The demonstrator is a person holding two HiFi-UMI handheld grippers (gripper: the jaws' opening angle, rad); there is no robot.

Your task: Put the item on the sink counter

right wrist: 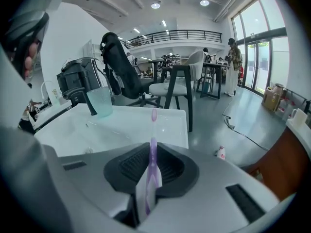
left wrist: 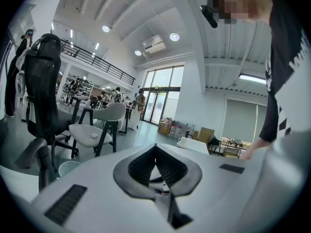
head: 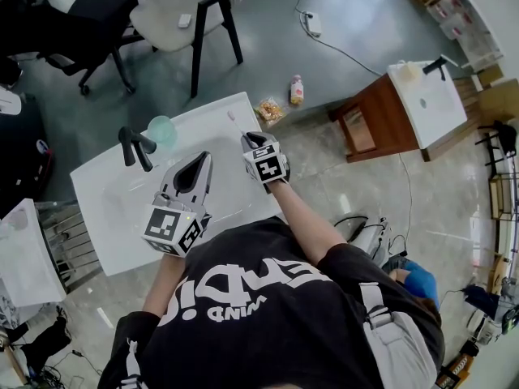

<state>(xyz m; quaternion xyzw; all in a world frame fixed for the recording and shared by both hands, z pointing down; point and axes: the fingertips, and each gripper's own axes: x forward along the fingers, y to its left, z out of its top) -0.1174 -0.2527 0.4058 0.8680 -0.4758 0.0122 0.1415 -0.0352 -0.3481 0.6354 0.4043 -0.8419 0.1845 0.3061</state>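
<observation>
A purple toothbrush [right wrist: 153, 144] stands upright between the jaws of my right gripper [right wrist: 152, 154], which is shut on its handle. In the head view the toothbrush [head: 236, 123] points out over the far right part of the white sink counter [head: 105, 217], ahead of the right gripper [head: 252, 143]. My left gripper [head: 199, 160] hovers over the middle of the counter. Its jaws meet at the tips with nothing between them, seen also in the left gripper [left wrist: 155, 147] view. A teal cup [head: 161, 129] and a black faucet [head: 134, 146] stand at the counter's back.
A grey chair [head: 182, 14] stands beyond the counter. A snack packet [head: 270, 110] and a small bottle [head: 297, 90] lie on the floor by the counter's far corner. A wooden cabinet [head: 381, 120] with a second basin stands to the right.
</observation>
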